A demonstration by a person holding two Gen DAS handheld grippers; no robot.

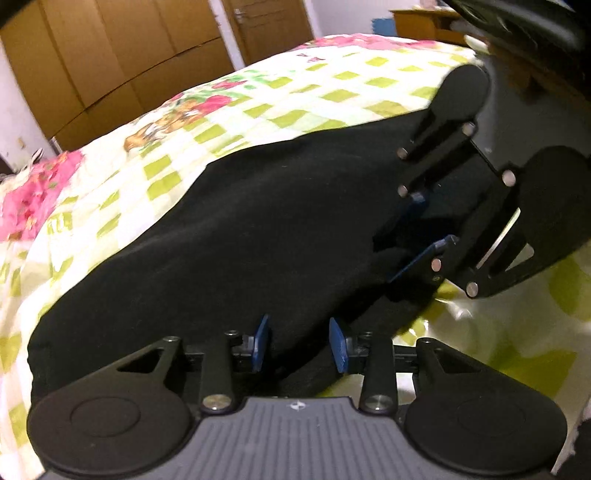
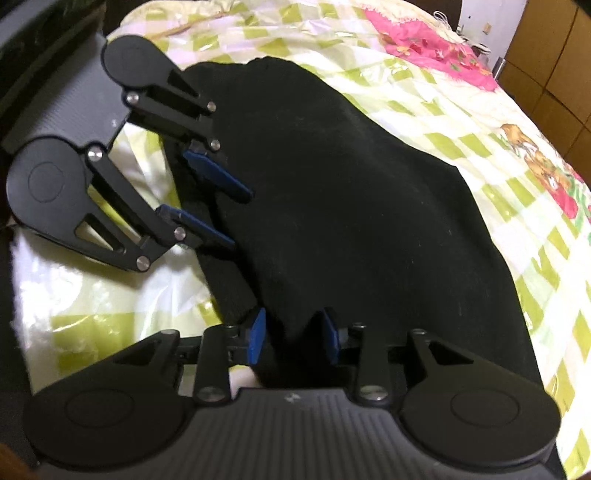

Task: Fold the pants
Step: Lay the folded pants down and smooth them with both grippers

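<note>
The black pants (image 1: 258, 229) lie spread on a bed with a green-and-white checked quilt (image 1: 295, 96); they also fill the right wrist view (image 2: 369, 221). My left gripper (image 1: 300, 345) has its blue pads apart, with the near edge of the pants between them. My right gripper (image 2: 293, 338) also has its pads apart around a raised fold of black cloth. Each gripper shows in the other's view: the right gripper (image 1: 424, 236) and the left gripper (image 2: 227, 210) both sit at the same edge of the pants, side by side.
The quilt has pink flowered borders (image 1: 33, 195) and a cartoon print (image 2: 539, 158). Brown wardrobe doors (image 1: 122, 55) and a room door (image 1: 269, 26) stand behind the bed. A wooden desk (image 1: 424, 22) is at the far right.
</note>
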